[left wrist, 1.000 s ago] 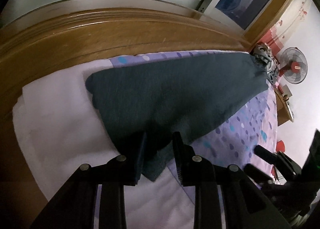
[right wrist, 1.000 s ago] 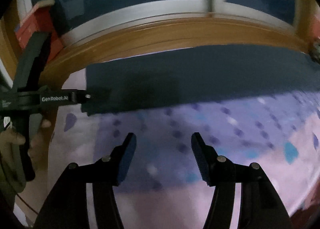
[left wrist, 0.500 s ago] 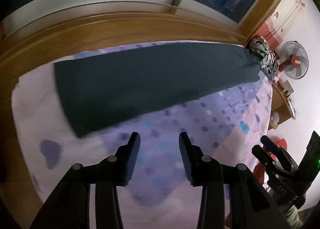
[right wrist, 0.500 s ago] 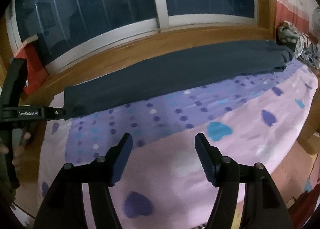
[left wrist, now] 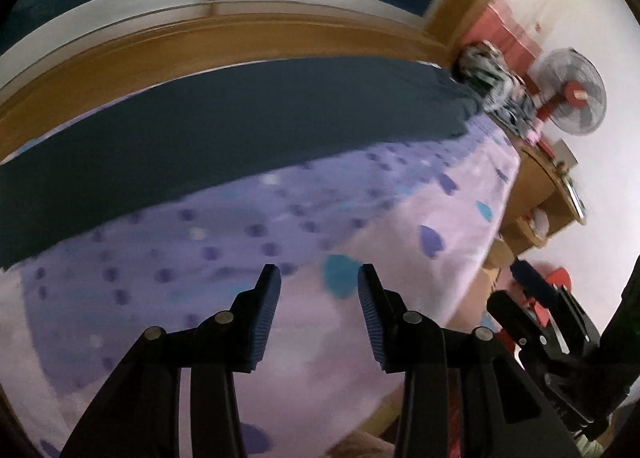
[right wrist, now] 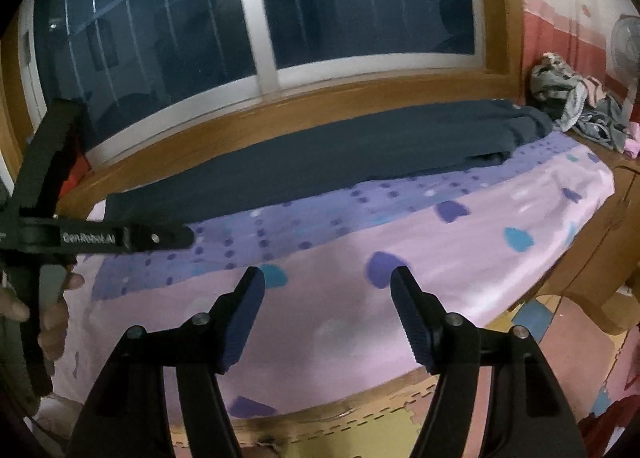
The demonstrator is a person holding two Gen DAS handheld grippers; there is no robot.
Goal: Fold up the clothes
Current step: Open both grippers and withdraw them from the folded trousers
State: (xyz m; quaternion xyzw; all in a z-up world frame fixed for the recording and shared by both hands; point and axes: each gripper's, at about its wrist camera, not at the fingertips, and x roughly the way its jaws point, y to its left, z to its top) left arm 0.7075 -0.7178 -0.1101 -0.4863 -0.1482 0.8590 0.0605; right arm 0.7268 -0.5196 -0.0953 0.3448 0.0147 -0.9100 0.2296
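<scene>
we see the dark garment [right wrist: 320, 162] stretched long and flat on the bed [right wrist: 460, 258], along the bed's far edge under the window [right wrist: 256, 18]. our left gripper [left wrist: 319, 290] hangs over the bed's near half, well apart from the garment, its fingers parted with nothing between them. our right gripper [right wrist: 327, 290] is also over the near half, its fingers spread wider and empty. a heap of clothes [right wrist: 576, 106] sits just past the garment's right end, a fan [left wrist: 572, 98] beyond it.
</scene>
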